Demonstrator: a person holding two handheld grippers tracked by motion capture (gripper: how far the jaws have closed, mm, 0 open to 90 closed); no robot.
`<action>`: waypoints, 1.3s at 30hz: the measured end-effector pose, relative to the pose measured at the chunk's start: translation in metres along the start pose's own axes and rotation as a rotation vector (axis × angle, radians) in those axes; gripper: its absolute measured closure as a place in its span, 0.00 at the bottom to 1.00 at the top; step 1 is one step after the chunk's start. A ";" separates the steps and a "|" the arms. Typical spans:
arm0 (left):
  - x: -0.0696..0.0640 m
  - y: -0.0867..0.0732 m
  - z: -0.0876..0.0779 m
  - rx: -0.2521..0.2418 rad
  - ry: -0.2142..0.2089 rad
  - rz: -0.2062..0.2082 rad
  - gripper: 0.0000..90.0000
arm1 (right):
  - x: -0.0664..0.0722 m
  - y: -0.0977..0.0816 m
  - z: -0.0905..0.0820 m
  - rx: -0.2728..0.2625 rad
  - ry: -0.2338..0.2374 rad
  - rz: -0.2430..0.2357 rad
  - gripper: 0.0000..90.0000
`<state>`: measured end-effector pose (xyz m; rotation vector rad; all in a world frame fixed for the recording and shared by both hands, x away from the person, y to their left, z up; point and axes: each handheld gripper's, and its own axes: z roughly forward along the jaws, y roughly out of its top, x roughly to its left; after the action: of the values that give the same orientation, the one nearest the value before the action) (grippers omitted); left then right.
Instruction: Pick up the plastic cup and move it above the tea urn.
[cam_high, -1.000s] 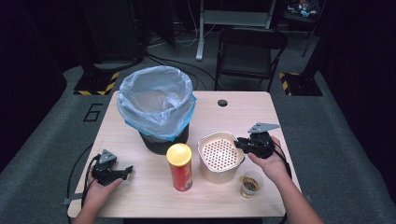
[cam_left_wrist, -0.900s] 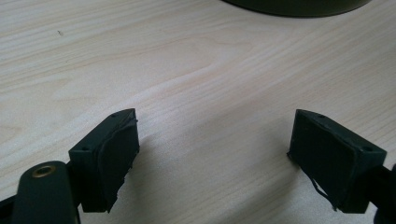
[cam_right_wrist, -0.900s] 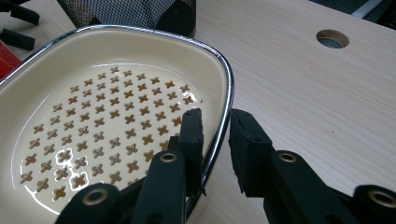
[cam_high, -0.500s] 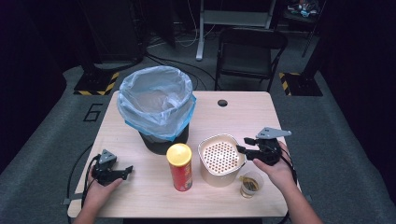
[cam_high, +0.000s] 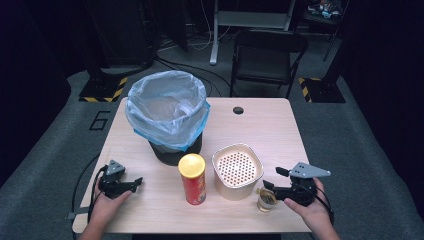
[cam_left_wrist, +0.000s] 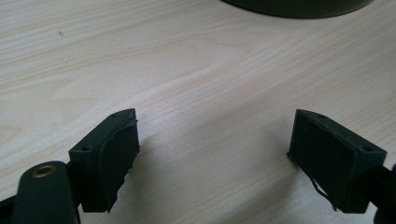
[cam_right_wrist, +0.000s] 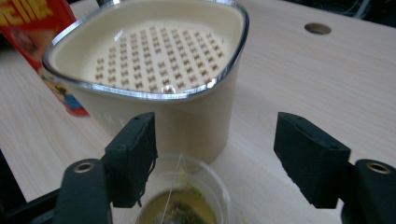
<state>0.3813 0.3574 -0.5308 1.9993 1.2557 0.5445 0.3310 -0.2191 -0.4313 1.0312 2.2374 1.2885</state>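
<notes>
You are lining up your right gripper (cam_high: 270, 189) on the small clear cup (cam_right_wrist: 183, 200) with a tea bag in it; its jaws have just been opening and stand wide, gripping nothing yet. The cup stands upright, long axis vertical, mouth up, just ahead of the jaws and nearer the left one, in front of the cream strainer container (cam_right_wrist: 154, 70). Next, ease forward, centre, then close gently. Your left gripper (cam_high: 131, 183) rests open and empty on the table (cam_left_wrist: 210, 70)

Both claws are black: the left claw (cam_high: 131, 183) trails a black cable; the right claw (cam_high: 270, 189) carries a grey three-cornered plate. Blocky jaws bear brass-ringed screw holes.
</notes>
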 end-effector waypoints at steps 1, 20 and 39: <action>0.000 0.000 0.000 0.000 0.000 0.000 0.17 | 0.000 0.000 0.000 0.000 0.000 0.000 0.32; 0.000 0.000 0.000 0.001 0.000 0.002 0.17 | 0.028 -0.029 0.005 0.071 -0.020 -0.016 0.18; 0.000 0.000 0.000 -0.004 0.001 -0.003 0.17 | 0.032 -0.047 0.022 0.114 -0.075 -0.032 0.24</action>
<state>0.3817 0.3570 -0.5309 1.9945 1.2567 0.5457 0.3038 -0.1974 -0.4819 1.0607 2.2833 1.1021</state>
